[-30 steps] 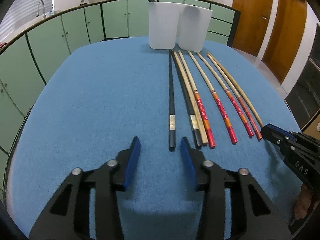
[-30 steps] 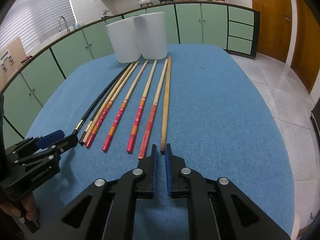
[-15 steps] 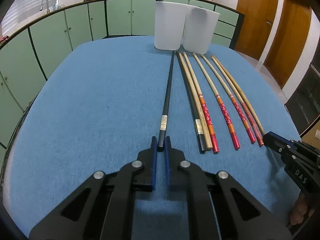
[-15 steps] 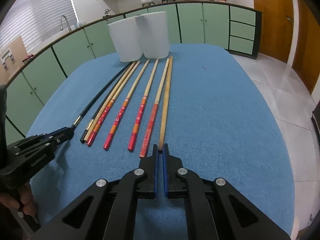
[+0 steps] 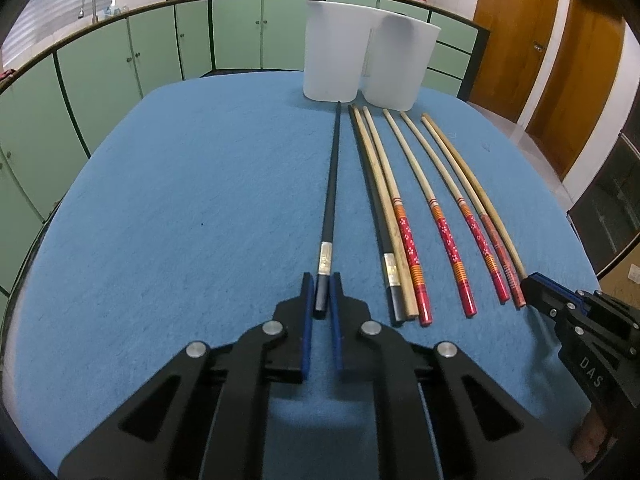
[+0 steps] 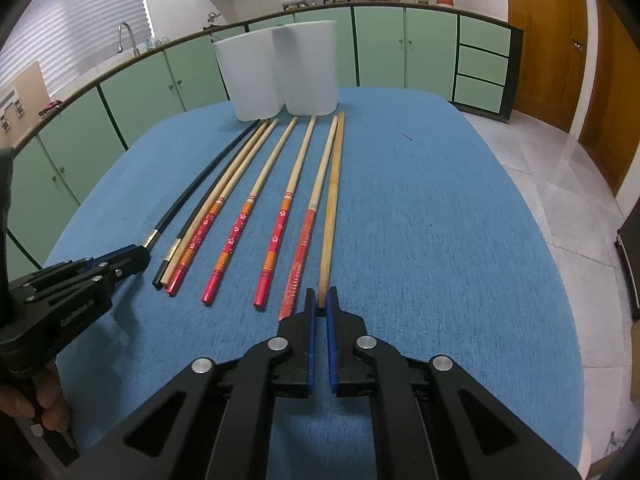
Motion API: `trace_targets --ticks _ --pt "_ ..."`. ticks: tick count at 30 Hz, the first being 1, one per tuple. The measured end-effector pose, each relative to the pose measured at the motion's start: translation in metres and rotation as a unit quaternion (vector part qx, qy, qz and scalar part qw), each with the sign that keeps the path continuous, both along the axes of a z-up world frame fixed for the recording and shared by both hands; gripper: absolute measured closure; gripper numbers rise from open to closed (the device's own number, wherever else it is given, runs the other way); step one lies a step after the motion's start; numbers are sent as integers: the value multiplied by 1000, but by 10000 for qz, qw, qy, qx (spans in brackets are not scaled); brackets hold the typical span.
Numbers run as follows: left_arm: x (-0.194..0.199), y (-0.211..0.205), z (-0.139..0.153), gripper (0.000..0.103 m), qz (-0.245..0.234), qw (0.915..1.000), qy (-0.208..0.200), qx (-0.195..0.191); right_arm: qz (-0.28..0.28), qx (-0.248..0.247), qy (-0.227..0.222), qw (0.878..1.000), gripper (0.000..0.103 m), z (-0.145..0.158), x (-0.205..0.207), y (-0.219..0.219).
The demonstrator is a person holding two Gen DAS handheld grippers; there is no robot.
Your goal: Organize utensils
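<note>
We see 2 grippers at the near ends of a chopstick row. Our left gripper [image 5: 321,300] pinches the black chopstick [image 5: 331,184]; our right gripper [image 6: 321,306] pinches the plain wooden chopstick [image 6: 331,200]. Both sticks point toward 12 o'clock, at 2 white cups [image 5: 362,66].

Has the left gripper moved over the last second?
Yes. The left gripper went from open, left of the black chopstick, to shut on its near end, closer to the white containers.
</note>
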State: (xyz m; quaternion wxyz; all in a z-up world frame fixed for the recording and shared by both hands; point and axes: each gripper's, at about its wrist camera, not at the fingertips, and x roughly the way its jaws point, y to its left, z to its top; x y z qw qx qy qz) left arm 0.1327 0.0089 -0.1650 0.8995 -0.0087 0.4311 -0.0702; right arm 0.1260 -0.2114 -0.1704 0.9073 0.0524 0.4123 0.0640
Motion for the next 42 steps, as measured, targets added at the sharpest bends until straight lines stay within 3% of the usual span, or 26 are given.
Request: trace_targets --ticks 7,12,22,37,42 --pt "-3 5 11 97 -44 9999 -72 -135 -53 7 -241 9997 98 14 -9 -11" --pt "-11 7 42 97 -132 9987 -482 27 -103 38 -608 9981 98 44 -14 -25" --pt "-10 13 112 97 -107 9904 -1371 -144 -160 299 -1372 9900 99 106 -12 -47" --pt "49 8 172 97 -162 9785 -2017 -391 -118 906 -1837 9787 98 161 42 -77" --pt "69 6 190 97 -181 9757 -2138 -452 -37 727 -1917 9787 99 181 63 -75"
